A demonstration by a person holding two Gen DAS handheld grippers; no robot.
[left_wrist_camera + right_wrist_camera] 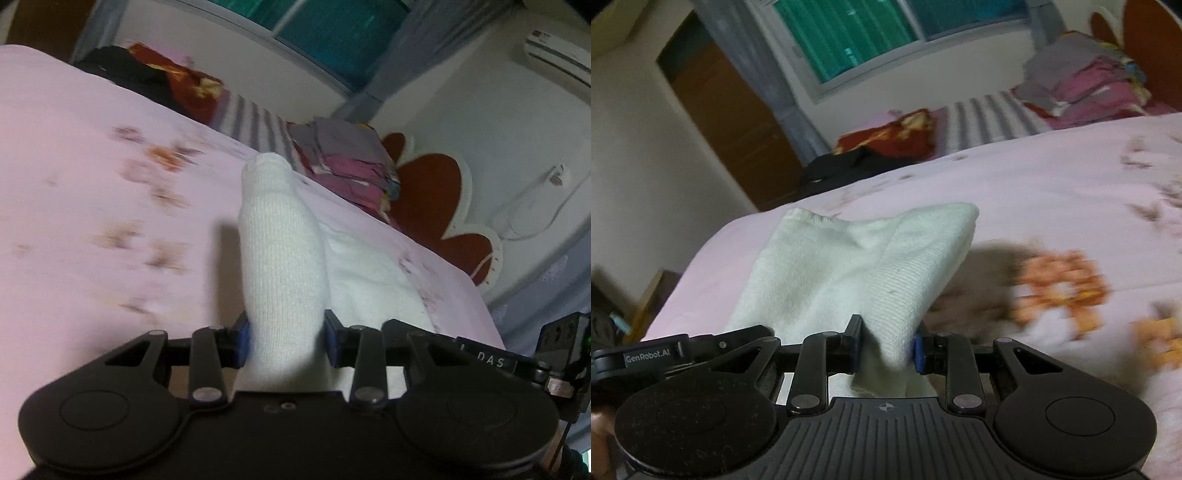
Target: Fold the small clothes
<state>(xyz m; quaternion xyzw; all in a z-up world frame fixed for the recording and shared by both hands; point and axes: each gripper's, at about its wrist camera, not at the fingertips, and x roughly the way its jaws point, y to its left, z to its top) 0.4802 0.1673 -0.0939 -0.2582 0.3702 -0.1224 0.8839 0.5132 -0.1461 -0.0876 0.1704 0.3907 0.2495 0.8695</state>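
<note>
A white knitted sock [282, 254] rises lengthwise between the blue pads of my left gripper [287, 339], which is shut on it above the pink floral bedspread [92, 177]. More white fabric [373, 284] lies to its right on the bed. In the right wrist view the white sock [871, 273] drapes forward from my right gripper [886, 349], which is shut on its near end. The other gripper's black body shows at each view's edge.
A stack of folded purple and pink clothes [354, 166] sits at the far side of the bed, also in the right wrist view [1086, 85]. A red patterned cloth [890, 136] and a black garment [846, 162] lie by the window. A striped sheet [990, 118] is behind.
</note>
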